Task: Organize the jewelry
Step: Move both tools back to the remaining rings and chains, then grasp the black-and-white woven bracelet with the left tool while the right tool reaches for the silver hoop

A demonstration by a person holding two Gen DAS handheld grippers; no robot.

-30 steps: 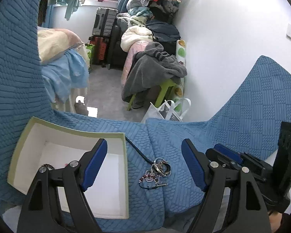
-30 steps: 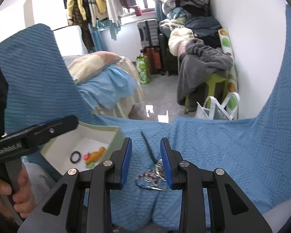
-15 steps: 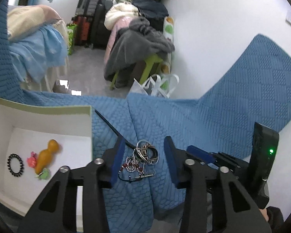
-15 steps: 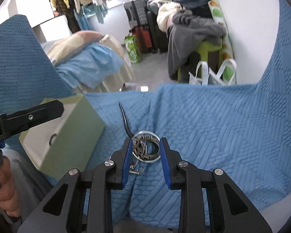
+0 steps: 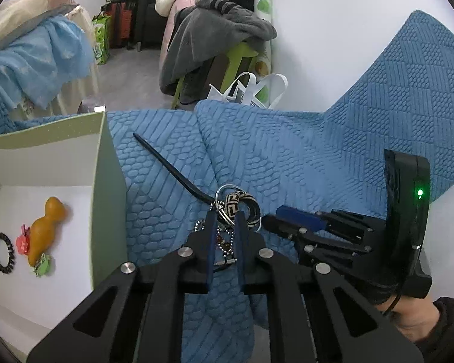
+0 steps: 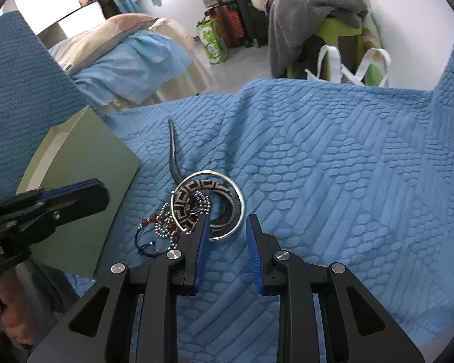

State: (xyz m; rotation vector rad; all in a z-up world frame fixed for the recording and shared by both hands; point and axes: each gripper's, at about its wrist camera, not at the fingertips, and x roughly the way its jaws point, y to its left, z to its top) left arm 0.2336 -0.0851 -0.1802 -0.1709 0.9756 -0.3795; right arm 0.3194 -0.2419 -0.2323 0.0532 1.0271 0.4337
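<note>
Logging count: I see two bangles, one patterned bangle (image 5: 237, 205) and one silver ring (image 6: 227, 181), tangled with one bead chain (image 6: 166, 227) on the blue blanket (image 6: 333, 166). Left gripper (image 5: 224, 220) pinched on patterned bangle; right gripper (image 6: 228, 227) apart. Box (image 5: 103, 163) holds four pieces.

A grey blanket (image 5: 215, 27) drapes over a green stool (image 5: 239, 56) beside a white tote bag (image 5: 251, 89), with suitcases (image 5: 127, 3) behind.
</note>
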